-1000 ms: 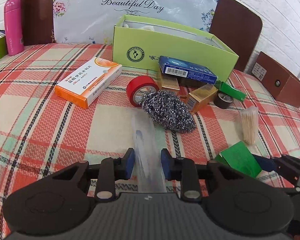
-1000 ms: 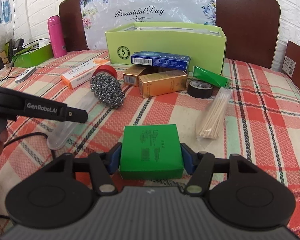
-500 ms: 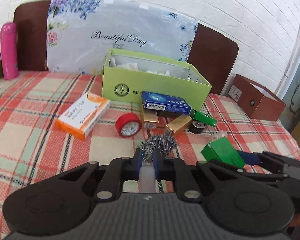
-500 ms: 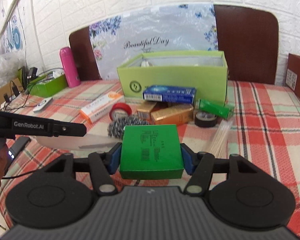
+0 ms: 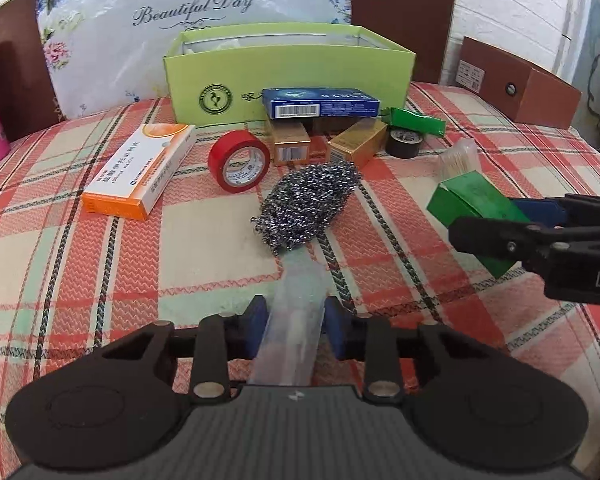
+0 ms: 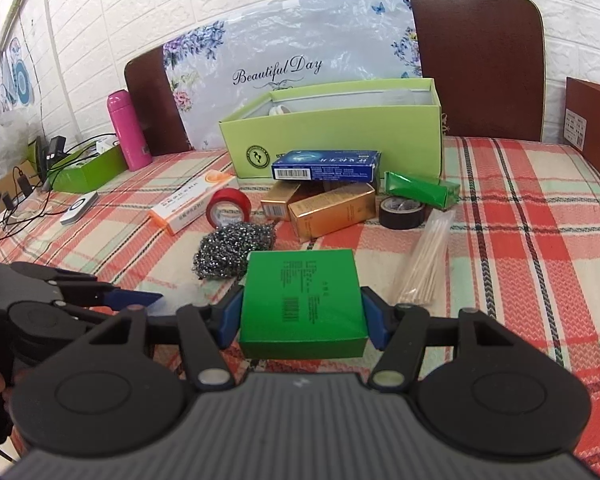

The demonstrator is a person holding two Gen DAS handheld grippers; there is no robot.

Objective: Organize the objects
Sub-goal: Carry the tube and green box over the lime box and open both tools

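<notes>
A clear plastic pouch [image 5: 296, 308] lies between the blue pads of my left gripper [image 5: 295, 314]. Its far end reaches the steel wool scourer [image 5: 308, 208]. The jaws are opening and the pouch has spread flat again. My right gripper [image 6: 302, 312] is shut on a green box [image 6: 302, 300] and holds it above the checked tablecloth [image 6: 520, 248]. In the left wrist view the green box [image 5: 472, 196] and the right gripper [image 5: 500, 220] sit at the right. The open light green box [image 5: 288, 76] stands at the back.
In front of the light green box lie an orange medicine box [image 5: 140, 172], red tape [image 5: 240, 162], a blue box [image 5: 320, 104], gold boxes [image 5: 356, 142], black tape [image 5: 404, 142] and a green tube [image 5: 416, 120]. Wooden sticks [image 6: 424, 264] lie right, a pink bottle [image 6: 128, 136] left.
Half a second ago the left jaws squeezed the clear pouch narrow and were raised. Now they stand wider and low over the cloth again. The right gripper has risen slightly with the green box.
</notes>
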